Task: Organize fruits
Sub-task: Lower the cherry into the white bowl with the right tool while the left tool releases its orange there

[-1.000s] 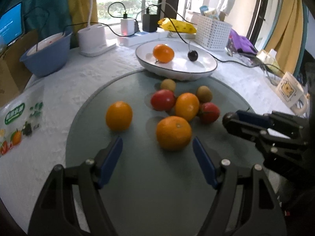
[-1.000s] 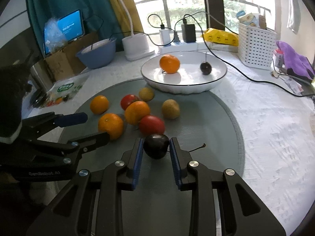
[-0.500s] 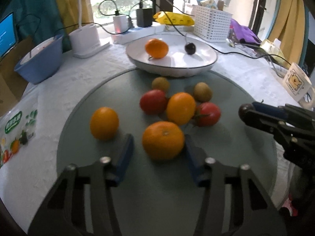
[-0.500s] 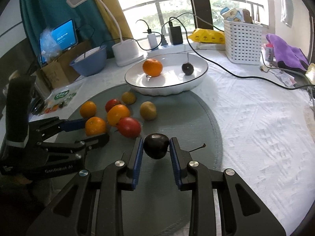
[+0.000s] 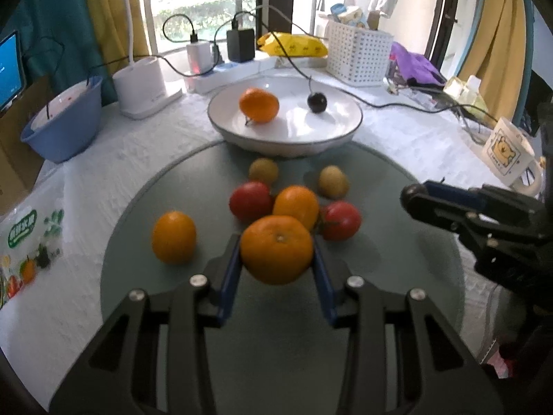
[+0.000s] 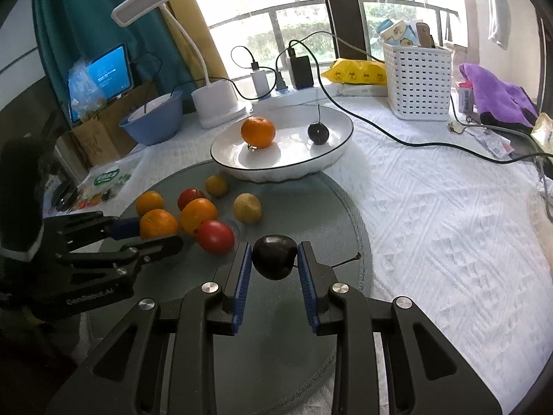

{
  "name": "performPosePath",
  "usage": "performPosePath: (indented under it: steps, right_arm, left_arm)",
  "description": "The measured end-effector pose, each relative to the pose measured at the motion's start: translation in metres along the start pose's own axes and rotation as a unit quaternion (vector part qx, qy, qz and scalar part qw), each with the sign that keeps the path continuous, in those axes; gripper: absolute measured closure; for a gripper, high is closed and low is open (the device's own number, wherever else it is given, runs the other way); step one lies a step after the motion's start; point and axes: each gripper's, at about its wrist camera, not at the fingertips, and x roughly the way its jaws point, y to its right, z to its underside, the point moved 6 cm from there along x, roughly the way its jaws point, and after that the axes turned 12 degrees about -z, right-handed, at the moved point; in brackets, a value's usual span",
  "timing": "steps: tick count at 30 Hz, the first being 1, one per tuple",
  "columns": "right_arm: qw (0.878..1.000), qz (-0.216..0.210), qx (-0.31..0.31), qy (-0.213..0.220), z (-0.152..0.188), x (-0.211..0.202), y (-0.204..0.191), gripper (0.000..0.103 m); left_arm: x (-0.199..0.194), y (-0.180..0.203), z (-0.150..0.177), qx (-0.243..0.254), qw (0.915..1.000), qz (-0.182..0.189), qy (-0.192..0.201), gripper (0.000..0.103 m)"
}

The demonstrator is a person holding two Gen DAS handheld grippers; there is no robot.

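Note:
My left gripper (image 5: 276, 242) has its jaws closing on a large orange (image 5: 276, 254), with both blue pads against its sides just above the round grey mat (image 5: 380, 180). The right gripper (image 6: 274, 247) is shut on a dark cherry (image 6: 274, 257) whose stem sticks out to the right. Loose on the mat lie two oranges (image 5: 174, 237) (image 5: 296, 205), two tomatoes (image 5: 250, 200) (image 5: 340, 220) and two kiwis (image 5: 263, 170) (image 5: 333, 181). Beyond them a white bowl (image 5: 287, 145) holds one orange (image 5: 259, 104) and one cherry (image 5: 317, 102).
A blue basin (image 5: 62, 128) and a white lamp base (image 5: 145, 86) stand at the back left. A power strip with cables, a yellow bag and a white basket (image 5: 357, 55) line the back. A mug (image 5: 509, 154) sits at the right, and a black cable (image 6: 414, 143) crosses the cloth.
The left jaws came in from wide apart onto the large orange. The right gripper kept its hold on the cherry throughout.

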Motion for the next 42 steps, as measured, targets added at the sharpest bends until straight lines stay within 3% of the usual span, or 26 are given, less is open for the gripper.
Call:
performPosePath:
  steps: [26,38,42]
  right_arm:
    - [1.0,0.004,-0.019,0.002,-0.042,0.015,0.0,0.073]
    - [1.0,0.005,-0.023,-0.001,-0.061,0.029,0.007,0.073]
    - [1.0,0.0,-0.024,-0.003,-0.066,0.036,0.009,0.073]
  left_arm:
    - [0.001,-0.008,-0.047,0.007,0.9989,0.004,0.046,0.063]
    - [0.015,-0.014,-0.065,0.006,0.9988,0.009,0.048,0.063]
    - [0.024,-0.014,-0.072,0.013,0.9987,-0.004,0.048,0.063]
